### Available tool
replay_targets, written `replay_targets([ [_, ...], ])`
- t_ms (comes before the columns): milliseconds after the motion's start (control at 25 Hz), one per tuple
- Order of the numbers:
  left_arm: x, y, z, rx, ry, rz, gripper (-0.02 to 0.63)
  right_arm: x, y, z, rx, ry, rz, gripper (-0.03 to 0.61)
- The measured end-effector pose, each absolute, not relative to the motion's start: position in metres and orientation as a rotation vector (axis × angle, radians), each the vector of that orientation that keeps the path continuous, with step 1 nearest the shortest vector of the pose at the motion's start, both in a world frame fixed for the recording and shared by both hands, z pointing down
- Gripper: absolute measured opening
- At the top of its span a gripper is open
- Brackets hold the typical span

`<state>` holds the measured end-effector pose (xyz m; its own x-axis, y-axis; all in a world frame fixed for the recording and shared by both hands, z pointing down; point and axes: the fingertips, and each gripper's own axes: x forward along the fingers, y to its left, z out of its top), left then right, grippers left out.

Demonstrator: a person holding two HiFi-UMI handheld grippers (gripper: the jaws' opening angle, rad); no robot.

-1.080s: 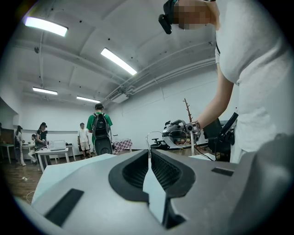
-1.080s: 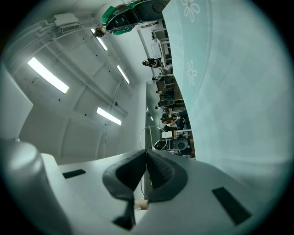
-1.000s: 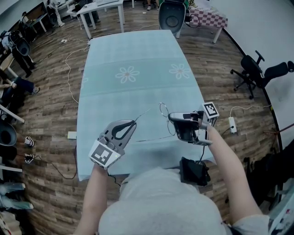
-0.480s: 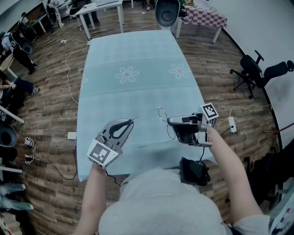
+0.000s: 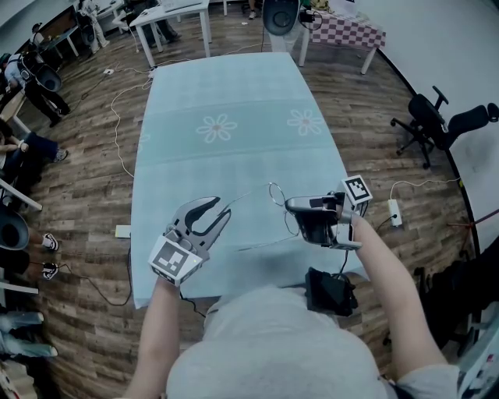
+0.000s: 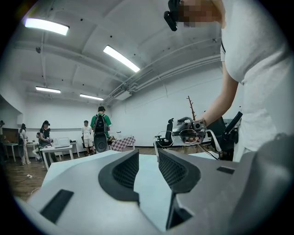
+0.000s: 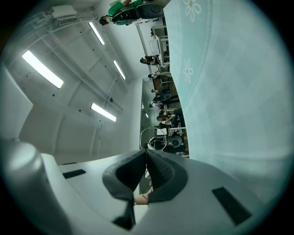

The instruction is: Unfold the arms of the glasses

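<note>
where a wood-plank floor (image 5: pixel 86 171) carries desks (image 5: pixel 168 12) at 11 o'clock and an office chair (image 5: pixel 433 117) at 3 o'clock, one long table (image 5: pixel 234 86) under a pale blue flower-print cloth runs from 12 to 6 o'clock.
left gripper (image 5: pixel 221 206): over the table's near end, at 7 o'clock from the cloth's middle; jaws have just been opening and stand parted, pads pressing on nothing.
right gripper (image 5: pixel 290 205): at 5 o'clock from that middle, clenched on the glasses (image 5: pixel 270 191) at their front, beside a lens rim.
glasses: thin wire, held clear of the cloth, lying near the left gripper at its 2 o'clock.
unfolded arm (image 5: pixel 248 192): long axis 3 to 9 o'clock, tip at the mouth of the parted left jaws, ungripped.
lower thin line: second arm or shadow, cannot tell.
judgement: the left gripper is the free one and the nearer; any further swing likely falls to it.
</note>
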<state>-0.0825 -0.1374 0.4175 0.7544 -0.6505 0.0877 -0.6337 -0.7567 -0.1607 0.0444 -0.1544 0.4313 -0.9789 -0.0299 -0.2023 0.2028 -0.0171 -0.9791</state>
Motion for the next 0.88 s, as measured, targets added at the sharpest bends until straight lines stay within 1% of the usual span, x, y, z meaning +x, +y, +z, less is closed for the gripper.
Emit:
replay_targets([
  [200,-0.085,-0.137,0.415,-2.82,1.053,-0.193,0.147,0.044,-0.153,0.433,0.167,2.08,-2.116,0.012],
  [560,-0.084,-0.14,0.411,-2.811,1.108,-0.241,0.149,0.05,-0.163,0.439,0.072,2.057,-2.081,0.011],
  [880,-0.093,-0.141,0.403,-2.781,1.186,-0.196,0.149,0.054,-0.177,0.449,-0.136,2.073,-2.002,0.011],
])
